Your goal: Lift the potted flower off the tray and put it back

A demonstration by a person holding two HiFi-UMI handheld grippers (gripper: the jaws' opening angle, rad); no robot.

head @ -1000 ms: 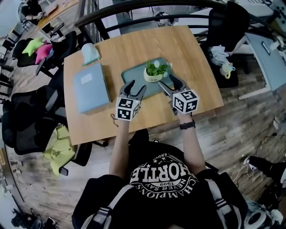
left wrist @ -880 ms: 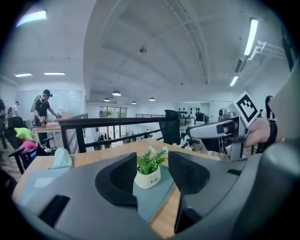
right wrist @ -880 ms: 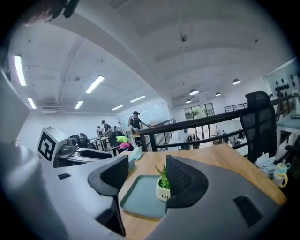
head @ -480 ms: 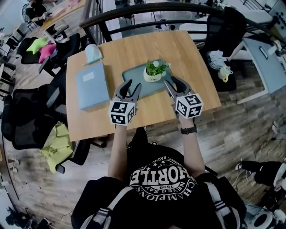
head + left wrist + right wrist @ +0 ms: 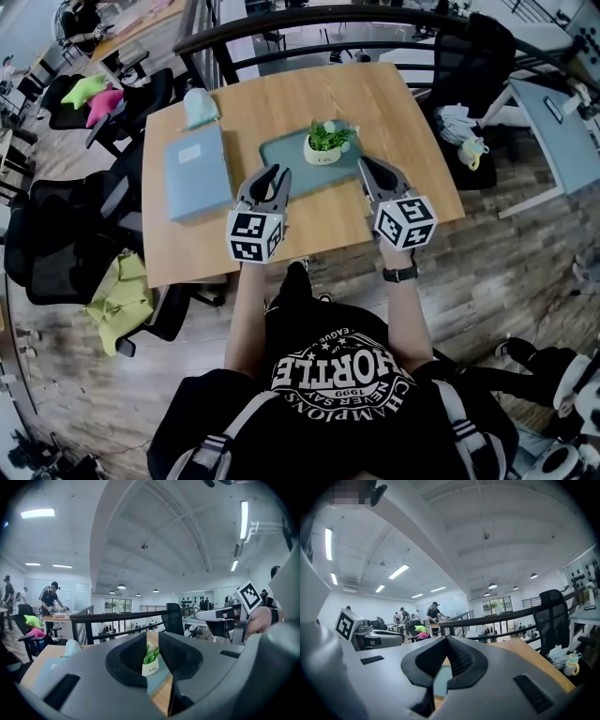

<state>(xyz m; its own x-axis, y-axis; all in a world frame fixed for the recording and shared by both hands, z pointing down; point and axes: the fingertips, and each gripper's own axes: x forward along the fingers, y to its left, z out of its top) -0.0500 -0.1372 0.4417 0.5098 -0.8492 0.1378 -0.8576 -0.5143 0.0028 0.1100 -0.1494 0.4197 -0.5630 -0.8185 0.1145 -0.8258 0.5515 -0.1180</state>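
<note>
jaws of the left gripper (image 5: 152,637) have just been closing and now stand a narrow slit apart, with nothing between them; through that slit the potted flower (image 5: 150,660) shows farther off, untouched; jaws of the right gripper (image 5: 446,639) have just been closing too and now meet at their tips, pressed together on nothing.

from the head view both grippers are held out in front of the person, each with its marker cube nearest the body; the left gripper points at the near left corner of the tray (image 5: 286,161), the right gripper at its near right corner; neither touches the tray or the pot.

the potted flower, a small white pot with green leaves and a pale bloom, stands upright on the teal tray, close to its far edge and right of its middle; the tray lies flat near the middle of the wooden table (image 5: 281,98).

left of the tray, and apart from it, lies a pale blue folder (image 5: 197,171); beyond the folder, at the table's far left corner, sits a small pale blue-green thing (image 5: 199,105) that i cannot make out; black office chairs (image 5: 56,234) stand round the table's left side, one with a yellow-green cloth (image 5: 122,295) over it; a dark railing (image 5: 281,21) runs behind the table; a watch (image 5: 398,274) sits on the person's right wrist.
</note>
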